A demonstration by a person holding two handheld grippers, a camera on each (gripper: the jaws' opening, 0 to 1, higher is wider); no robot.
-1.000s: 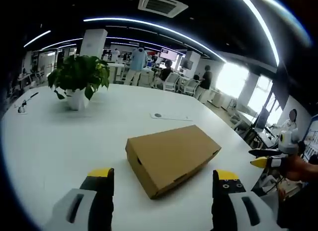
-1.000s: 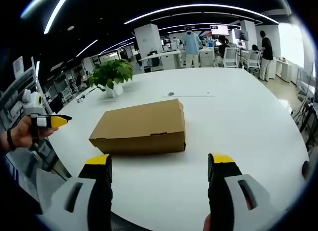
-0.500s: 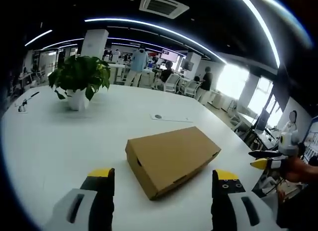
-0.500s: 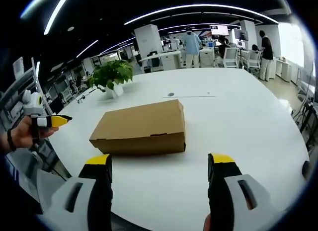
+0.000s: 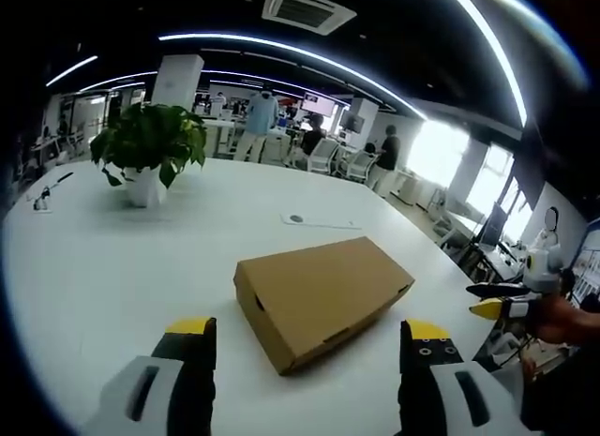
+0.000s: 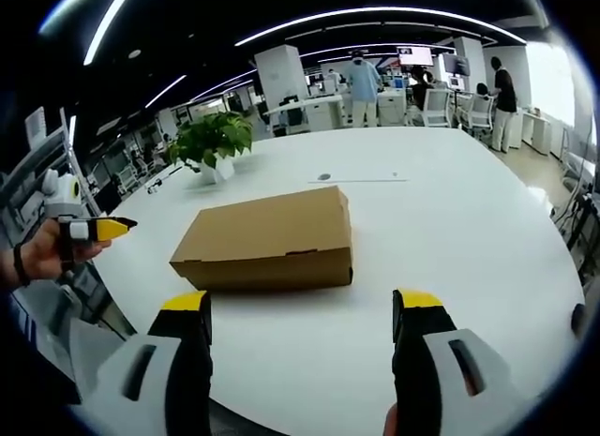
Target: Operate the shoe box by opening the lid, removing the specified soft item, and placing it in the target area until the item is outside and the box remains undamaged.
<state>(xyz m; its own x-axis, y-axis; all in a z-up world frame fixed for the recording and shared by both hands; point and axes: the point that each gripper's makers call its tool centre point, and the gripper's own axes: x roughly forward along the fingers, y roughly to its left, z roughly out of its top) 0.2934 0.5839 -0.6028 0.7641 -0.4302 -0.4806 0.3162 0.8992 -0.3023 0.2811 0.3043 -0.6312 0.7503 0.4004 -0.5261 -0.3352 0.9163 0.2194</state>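
One plain brown shoe box [image 5: 323, 297], lid shut, lies on the bench [image 5: 112, 258] ahead of both wide-open grippers: left gripper [image 5: 309, 335], right gripper [image 6: 302, 305].

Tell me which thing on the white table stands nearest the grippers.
The closed cardboard shoe box, just beyond both grippers' open jaws. The potted plant stands farther back.
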